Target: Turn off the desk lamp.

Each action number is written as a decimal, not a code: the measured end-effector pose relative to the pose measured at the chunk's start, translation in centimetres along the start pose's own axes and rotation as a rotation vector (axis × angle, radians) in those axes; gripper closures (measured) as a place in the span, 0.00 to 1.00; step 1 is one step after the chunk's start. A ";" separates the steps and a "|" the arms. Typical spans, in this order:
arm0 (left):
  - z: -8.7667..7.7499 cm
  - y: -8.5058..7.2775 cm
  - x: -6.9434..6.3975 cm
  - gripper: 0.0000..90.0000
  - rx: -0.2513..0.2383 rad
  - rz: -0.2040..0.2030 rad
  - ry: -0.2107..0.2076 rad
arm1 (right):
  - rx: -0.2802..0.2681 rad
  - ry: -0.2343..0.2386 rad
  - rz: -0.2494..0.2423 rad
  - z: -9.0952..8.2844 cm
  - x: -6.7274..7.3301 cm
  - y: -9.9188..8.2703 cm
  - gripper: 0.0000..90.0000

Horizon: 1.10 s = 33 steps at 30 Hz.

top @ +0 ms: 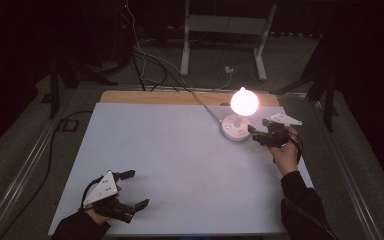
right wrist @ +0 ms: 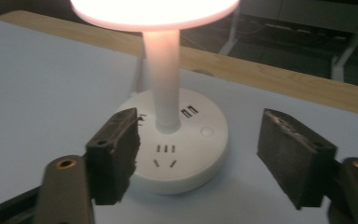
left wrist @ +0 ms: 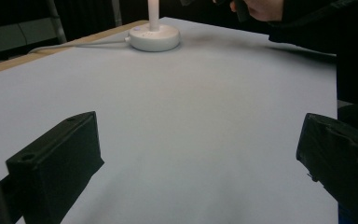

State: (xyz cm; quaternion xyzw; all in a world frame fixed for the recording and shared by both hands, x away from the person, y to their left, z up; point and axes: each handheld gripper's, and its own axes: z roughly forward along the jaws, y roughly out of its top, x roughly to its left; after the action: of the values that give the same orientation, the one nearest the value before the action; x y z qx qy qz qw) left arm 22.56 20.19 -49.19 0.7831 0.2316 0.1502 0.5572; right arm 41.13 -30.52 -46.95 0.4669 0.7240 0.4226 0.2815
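- The lit lamp [top: 243, 102] stands at the far right of the desk [top: 180, 160], its white stem [right wrist: 162, 79] plugged upright into a round white socket base [right wrist: 191, 154].
- No brand name or readable writing shows on the socket base; its top carries only socket slots, two USB ports [right wrist: 189, 111] and a small round button [right wrist: 207, 131].
- A white cable [left wrist: 74, 45] runs from the base toward the desk's far edge.
- The right hand-held gripper [top: 260, 134] sits just beside the base on its right, jaws apart and gripping nothing; in the right gripper view the left jaw lies over the base's near-left rim, the right jaw stands clear of it, and the stem rises beyond the gap.
- The left hand-held gripper [top: 132, 190] rests at the near left corner of the desk, well apart from the lamp, jaws wide open over bare surface.
- The grey three-cornered plate [top: 101, 189] on it shows small dots, no legible text.
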 end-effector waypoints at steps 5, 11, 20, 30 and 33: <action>-0.1 0.0 0.0 0.01 0.001 -0.002 0.004 | 0.017 -0.025 0.023 0.8 -0.2 0.0 0.62; -0.1 0.0 0.0 0.01 0.001 -0.002 -0.001 | 0.062 -0.049 0.044 2.2 -0.6 -0.1 0.86; 0.0 -0.1 0.0 0.01 0.000 -0.006 0.002 | 0.072 -0.020 0.154 3.8 -1.2 -0.5 1.00; 0.0 -0.1 0.0 0.01 0.003 -0.005 0.003 | 0.069 0.006 0.195 5.4 -1.4 -0.7 1.00; 0.0 -0.1 0.0 0.01 0.007 -0.003 0.003 | 0.067 0.024 0.242 5.7 -1.6 -0.8 1.00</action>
State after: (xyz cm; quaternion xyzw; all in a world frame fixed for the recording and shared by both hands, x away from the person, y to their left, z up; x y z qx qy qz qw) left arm 22.56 20.19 -49.29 0.7844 0.2342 0.1498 0.5544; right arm 45.98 -30.20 -50.35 0.5548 0.6794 0.4347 0.2041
